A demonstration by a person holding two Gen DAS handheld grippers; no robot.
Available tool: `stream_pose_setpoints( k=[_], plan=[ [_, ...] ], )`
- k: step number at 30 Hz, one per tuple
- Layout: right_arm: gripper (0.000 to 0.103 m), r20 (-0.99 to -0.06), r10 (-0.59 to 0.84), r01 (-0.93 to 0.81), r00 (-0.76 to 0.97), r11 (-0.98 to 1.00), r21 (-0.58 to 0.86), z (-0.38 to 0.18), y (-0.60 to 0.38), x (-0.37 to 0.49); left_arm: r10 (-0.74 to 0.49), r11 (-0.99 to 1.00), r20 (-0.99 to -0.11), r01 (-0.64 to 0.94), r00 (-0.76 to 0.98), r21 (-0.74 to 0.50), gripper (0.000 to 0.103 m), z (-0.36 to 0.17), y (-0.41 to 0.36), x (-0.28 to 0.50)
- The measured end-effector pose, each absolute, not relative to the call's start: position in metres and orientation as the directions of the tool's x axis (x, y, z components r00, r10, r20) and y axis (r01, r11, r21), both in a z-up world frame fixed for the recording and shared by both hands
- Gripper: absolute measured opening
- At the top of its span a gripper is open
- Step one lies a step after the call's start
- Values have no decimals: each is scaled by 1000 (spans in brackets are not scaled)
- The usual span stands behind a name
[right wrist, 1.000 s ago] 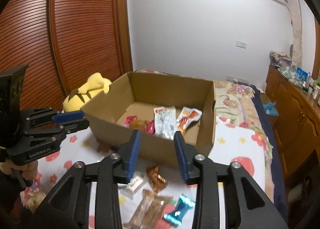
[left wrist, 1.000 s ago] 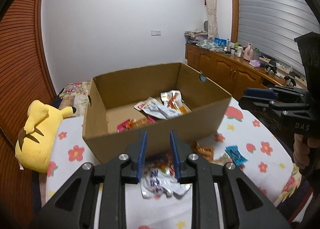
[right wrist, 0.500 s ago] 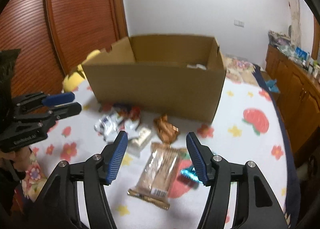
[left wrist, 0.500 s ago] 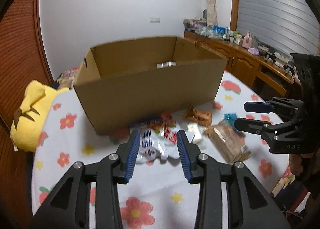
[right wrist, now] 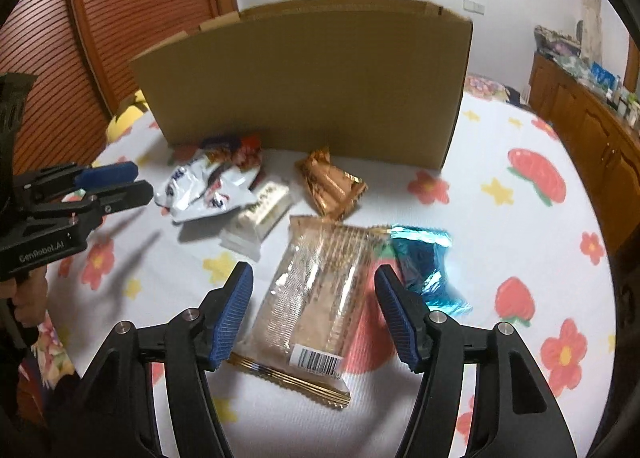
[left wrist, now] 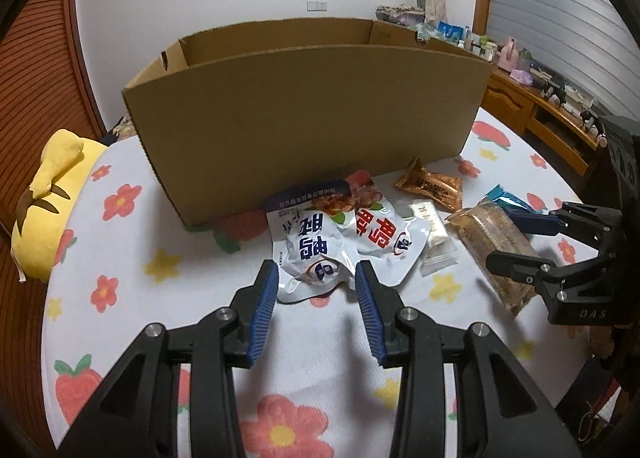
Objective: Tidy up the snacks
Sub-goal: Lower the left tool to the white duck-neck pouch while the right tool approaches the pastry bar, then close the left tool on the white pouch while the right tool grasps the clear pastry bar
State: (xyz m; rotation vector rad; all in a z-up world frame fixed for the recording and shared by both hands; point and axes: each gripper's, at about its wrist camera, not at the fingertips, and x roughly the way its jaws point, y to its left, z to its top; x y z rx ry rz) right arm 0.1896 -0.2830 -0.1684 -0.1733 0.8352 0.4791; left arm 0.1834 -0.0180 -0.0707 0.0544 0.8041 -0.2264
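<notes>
Cardboard box, brown, open-topped, stands on a white flower-print cloth; snacks lie loose just in front of its near wall. Left gripper: jaws spread, lower edge of a white foil pouch with blue print between them, not pinched. Right gripper: jaws spread either side of a long clear-wrapped brown wafer pack, pads clear of it. Crinkled blue foil packet lies beside that pack, away from the box; bronze foil packet nearer the box.
</notes>
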Motion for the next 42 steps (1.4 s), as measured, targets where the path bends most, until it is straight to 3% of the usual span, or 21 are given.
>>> stream_pose_setpoints(
  k=[8, 17, 22, 25, 36, 42],
  plan=[
    [70, -735, 359, -474, 575, 879, 58, -174, -286, 189, -202, 972, -721, 228, 662, -62, 39, -73, -18, 206],
    [73, -747, 292, -482, 597, 875, -42, -177, -273, 184, -211, 971, -746, 226, 631, -84, 40, -81, -20, 230],
    [73, -748, 282, -481, 601, 875, -57, -178, -270, 184, -214, 970, -751, 223, 624, -91, 54, -84, -18, 238],
    [73, -747, 283, -481, 601, 875, -56, -178, -268, 183, -194, 974, -766, 211, 613, -77, 68, -90, -19, 242],
    [73, -746, 282, -481, 603, 875, -59, -177, -270, 182, -200, 973, -754, 217, 626, -78, 72, -97, -15, 242],
    [73, -746, 285, -481, 602, 875, -54, -177, -269, 182, -182, 972, -763, 229, 620, -46, 67, -99, -17, 237]
  ],
)
